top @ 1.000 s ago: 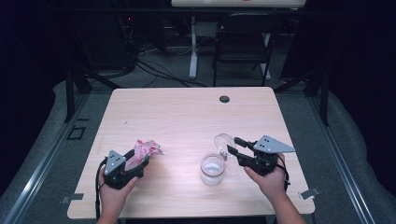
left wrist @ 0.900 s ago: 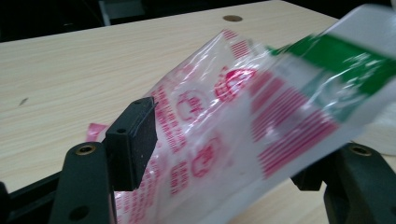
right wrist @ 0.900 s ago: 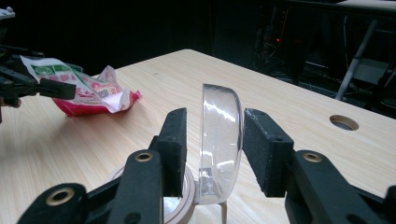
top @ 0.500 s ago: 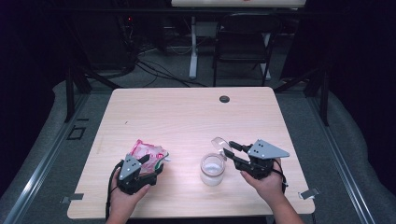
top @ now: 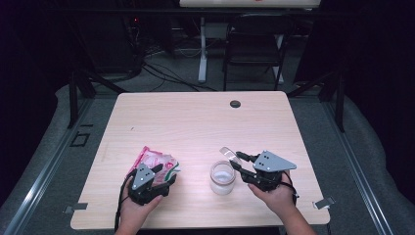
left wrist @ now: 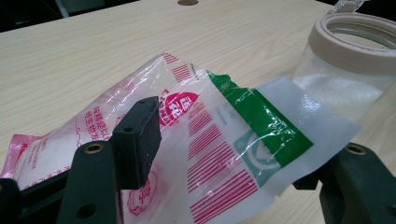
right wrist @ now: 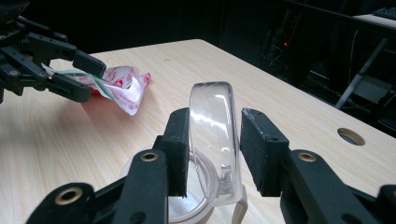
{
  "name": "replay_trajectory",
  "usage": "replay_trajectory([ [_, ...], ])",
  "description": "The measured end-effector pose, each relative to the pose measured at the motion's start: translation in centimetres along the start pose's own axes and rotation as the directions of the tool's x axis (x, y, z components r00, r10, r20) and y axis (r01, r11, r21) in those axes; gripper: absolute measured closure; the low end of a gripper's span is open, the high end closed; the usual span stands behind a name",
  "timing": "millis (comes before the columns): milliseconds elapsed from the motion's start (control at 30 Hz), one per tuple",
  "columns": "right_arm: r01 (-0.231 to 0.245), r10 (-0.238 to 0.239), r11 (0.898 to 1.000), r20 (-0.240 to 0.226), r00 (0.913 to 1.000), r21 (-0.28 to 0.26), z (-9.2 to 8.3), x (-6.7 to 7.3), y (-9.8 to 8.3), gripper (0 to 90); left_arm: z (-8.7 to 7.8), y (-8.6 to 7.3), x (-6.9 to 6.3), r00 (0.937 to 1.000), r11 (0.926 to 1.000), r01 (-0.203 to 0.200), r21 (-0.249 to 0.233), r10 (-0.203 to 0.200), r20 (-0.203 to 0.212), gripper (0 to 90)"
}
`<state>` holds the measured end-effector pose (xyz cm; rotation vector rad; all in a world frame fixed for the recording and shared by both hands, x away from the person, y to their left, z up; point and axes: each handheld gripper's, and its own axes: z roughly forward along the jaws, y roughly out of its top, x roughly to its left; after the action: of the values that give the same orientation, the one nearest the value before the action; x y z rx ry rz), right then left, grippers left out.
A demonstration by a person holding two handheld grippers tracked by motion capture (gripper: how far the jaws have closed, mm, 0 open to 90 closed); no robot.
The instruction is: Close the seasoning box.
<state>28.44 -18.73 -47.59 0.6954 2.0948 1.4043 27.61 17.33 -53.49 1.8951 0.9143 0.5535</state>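
Glossy crinkled plastic packet (left wrist: 205,140), clear smooth plastic lid (right wrist: 215,140), matt pale wood-grain table (top: 195,122).

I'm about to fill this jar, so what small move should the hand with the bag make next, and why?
Probably carry the bag a little further toward the jar. The left gripper has the bag between its jaws but well short of the rim, while the right gripper has the clear lid tipped off the mouth.

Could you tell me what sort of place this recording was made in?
Probably a lab or studio recording bay: a lone wooden table amid dark surroundings, loose cables on the floor, and a folding chair behind.
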Motion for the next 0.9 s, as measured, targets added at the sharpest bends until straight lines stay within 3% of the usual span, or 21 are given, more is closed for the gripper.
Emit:
replay_trajectory([
  [733,0.048,-0.048,0.999,-0.012,0.9988,0.023,0.6,1.1,-0.3,57.7,-0.2,1.4,-1.9,0.9992,0.9997,-0.021,-0.016,0.021,0.033,35.4],
  [900,0.092,-0.091,0.995,-0.021,0.9956,0.042,1.1,1.9,-0.6,53.3,0.0,1.5,-2.3,0.9985,0.9995,-0.025,-0.018,0.026,0.049,35.0],
])
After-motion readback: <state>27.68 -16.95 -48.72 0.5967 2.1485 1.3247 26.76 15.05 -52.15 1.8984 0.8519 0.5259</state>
